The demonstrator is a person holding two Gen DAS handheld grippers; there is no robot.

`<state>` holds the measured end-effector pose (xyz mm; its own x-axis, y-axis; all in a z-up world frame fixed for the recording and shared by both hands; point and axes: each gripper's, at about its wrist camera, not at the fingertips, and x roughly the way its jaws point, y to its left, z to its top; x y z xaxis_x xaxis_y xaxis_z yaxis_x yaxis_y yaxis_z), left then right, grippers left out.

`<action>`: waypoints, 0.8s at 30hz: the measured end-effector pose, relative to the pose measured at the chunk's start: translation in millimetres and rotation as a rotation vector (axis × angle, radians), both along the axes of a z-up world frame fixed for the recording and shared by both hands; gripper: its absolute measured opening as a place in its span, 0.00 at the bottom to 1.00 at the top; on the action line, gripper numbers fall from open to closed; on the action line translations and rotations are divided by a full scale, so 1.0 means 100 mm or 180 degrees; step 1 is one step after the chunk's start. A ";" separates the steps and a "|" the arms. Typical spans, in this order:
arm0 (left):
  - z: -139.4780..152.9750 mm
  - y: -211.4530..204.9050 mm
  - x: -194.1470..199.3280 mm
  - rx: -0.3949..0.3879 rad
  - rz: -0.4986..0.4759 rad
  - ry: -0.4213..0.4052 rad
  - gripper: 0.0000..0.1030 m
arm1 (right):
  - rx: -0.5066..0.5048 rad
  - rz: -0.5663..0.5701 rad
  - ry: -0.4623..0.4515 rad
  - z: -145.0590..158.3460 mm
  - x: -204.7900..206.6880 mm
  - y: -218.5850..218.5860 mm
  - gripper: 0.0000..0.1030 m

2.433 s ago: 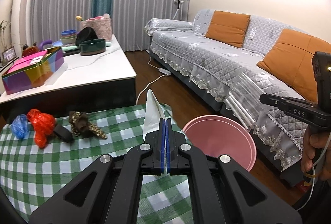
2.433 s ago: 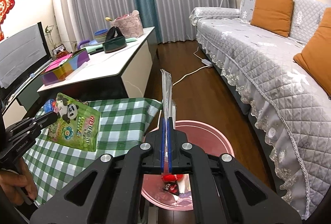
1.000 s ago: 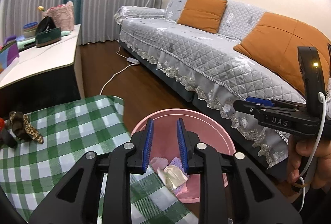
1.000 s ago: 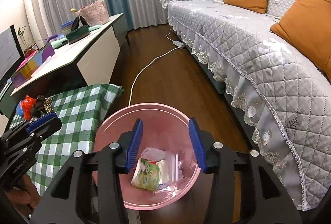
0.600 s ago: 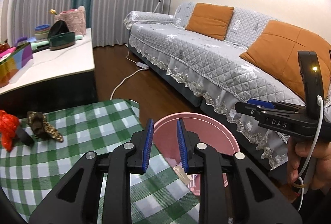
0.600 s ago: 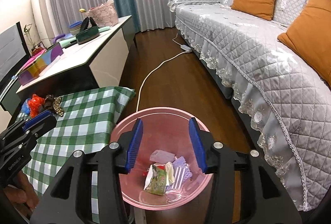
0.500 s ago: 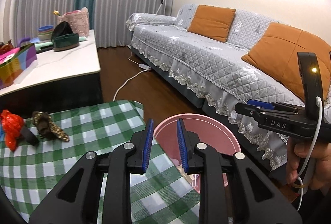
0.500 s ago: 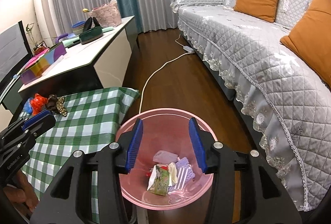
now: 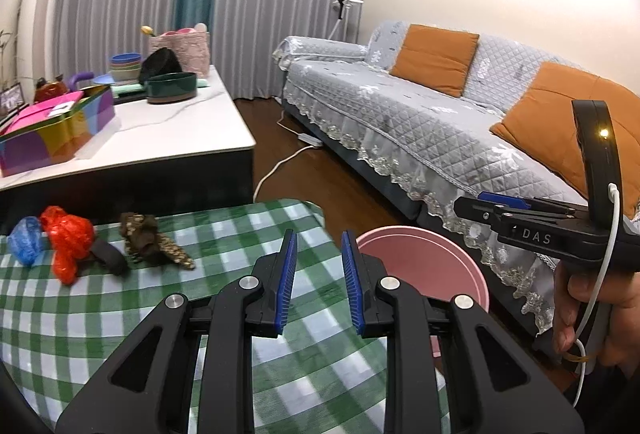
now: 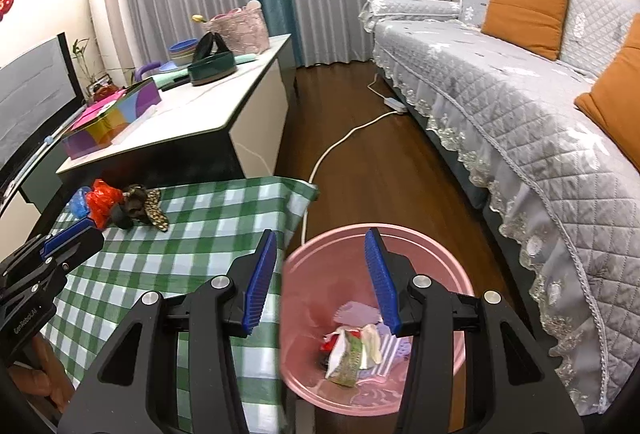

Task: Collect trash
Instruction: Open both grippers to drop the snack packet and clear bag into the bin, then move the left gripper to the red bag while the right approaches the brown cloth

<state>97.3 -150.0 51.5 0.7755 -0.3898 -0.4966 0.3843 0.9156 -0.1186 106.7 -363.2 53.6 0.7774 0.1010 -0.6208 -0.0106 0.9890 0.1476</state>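
A pink bin (image 10: 448, 266) stands on the floor by the right edge of the green checked table (image 10: 208, 234), with several wrappers (image 10: 352, 350) lying in it. My right gripper (image 10: 320, 274) hangs open and empty over the bin's near rim. My left gripper (image 9: 318, 266) is open and empty above the table's right part, with the bin (image 9: 424, 262) just right of it. At the table's far left lie a red wrapper (image 9: 68, 238), a blue wrapper (image 9: 24, 240), a black piece (image 9: 110, 258) and a brown patterned wrapper (image 9: 154, 244).
A grey sofa (image 9: 420, 121) with orange cushions runs along the right. A white low table (image 9: 140, 125) behind holds a colourful box, bowls and a pink basket. A white cable (image 10: 340, 149) crosses the wood floor. A hand (image 9: 592, 306) holds the right gripper.
Both grippers have pulled back and up from over the bin towards the table. The bin has slid right and lower in view. The wrappers at the far left have come into sight.
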 end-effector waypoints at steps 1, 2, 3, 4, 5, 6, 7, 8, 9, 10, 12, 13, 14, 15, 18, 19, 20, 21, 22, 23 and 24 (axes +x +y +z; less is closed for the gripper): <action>0.00 0.04 0.00 0.0001 0.0025 -0.0003 0.23 | 0.0002 0.0020 -0.0002 0.00 0.01 0.04 0.45; 0.01 0.08 -0.01 -0.0001 0.0042 -0.0005 0.23 | 0.0005 0.0048 -0.0004 0.01 0.03 0.10 0.45; 0.01 0.12 -0.01 -0.0003 0.0070 -0.0007 0.23 | 0.0006 0.0065 -0.0006 0.01 0.05 0.14 0.45; 0.01 0.16 -0.01 -0.0003 0.0091 -0.0008 0.23 | 0.0006 0.0088 -0.0010 0.02 0.07 0.19 0.45; 0.00 0.21 -0.01 -0.0002 0.0120 -0.0010 0.23 | 0.0011 0.0112 -0.0014 0.02 0.08 0.25 0.45; 0.00 0.25 -0.01 -0.0002 0.0143 -0.0010 0.23 | 0.0018 0.0130 -0.0017 0.03 0.10 0.29 0.45; 0.00 0.30 -0.01 -0.0001 0.0167 -0.0008 0.23 | 0.0026 0.0148 -0.0020 0.03 0.11 0.34 0.45; -0.01 0.34 -0.01 0.0003 0.0191 -0.0004 0.23 | 0.0037 0.0168 -0.0025 0.04 0.13 0.38 0.45; -0.02 0.39 -0.01 0.0011 0.0227 0.0001 0.23 | 0.0051 0.0189 -0.0034 0.04 0.14 0.43 0.45; -0.04 0.45 -0.01 0.0012 0.0262 0.0005 0.23 | 0.0063 0.0215 -0.0052 0.05 0.16 0.48 0.45; -0.06 0.56 0.00 0.0003 0.0332 0.0016 0.23 | 0.0067 0.0259 -0.0085 0.05 0.19 0.58 0.45; -0.08 0.60 0.00 0.0001 0.0364 0.0021 0.23 | 0.0069 0.0283 -0.0094 0.05 0.21 0.63 0.45; -0.10 0.65 0.01 0.0001 0.0395 0.0026 0.23 | 0.0072 0.0315 -0.0099 0.04 0.23 0.68 0.45; -0.13 0.71 0.01 0.0008 0.0436 0.0035 0.23 | 0.0076 0.0359 -0.0098 0.02 0.26 0.75 0.45; -0.22 0.88 0.04 0.0041 0.0549 0.0073 0.23 | 0.0129 0.0435 -0.0078 -0.03 0.33 0.89 0.45; -0.25 0.94 0.05 0.0049 0.0587 0.0087 0.23 | 0.0172 0.0455 -0.0071 -0.05 0.36 0.94 0.45; -0.27 0.99 0.06 0.0052 0.0628 0.0105 0.23 | 0.0209 0.0472 -0.0070 -0.06 0.39 0.97 0.45; -0.31 1.07 0.09 0.0046 0.0681 0.0131 0.23 | 0.0248 0.0490 -0.0069 -0.08 0.43 1.02 0.45; -0.34 1.15 0.11 0.0041 0.0738 0.0150 0.23 | 0.0276 0.0508 -0.0068 -0.09 0.46 1.07 0.45; -0.36 1.19 0.12 0.0046 0.0774 0.0156 0.23 | 0.0299 0.0527 -0.0069 -0.11 0.49 1.11 0.45; -0.38 1.26 0.14 0.0063 0.0823 0.0159 0.23 | 0.0325 0.0554 -0.0076 -0.13 0.53 1.17 0.45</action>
<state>111.2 -24.4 13.2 0.8224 -0.1715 -0.5424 0.1312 0.9849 -0.1125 159.6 -245.8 41.1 0.7571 0.2965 -0.5821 -0.1846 0.9519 0.2447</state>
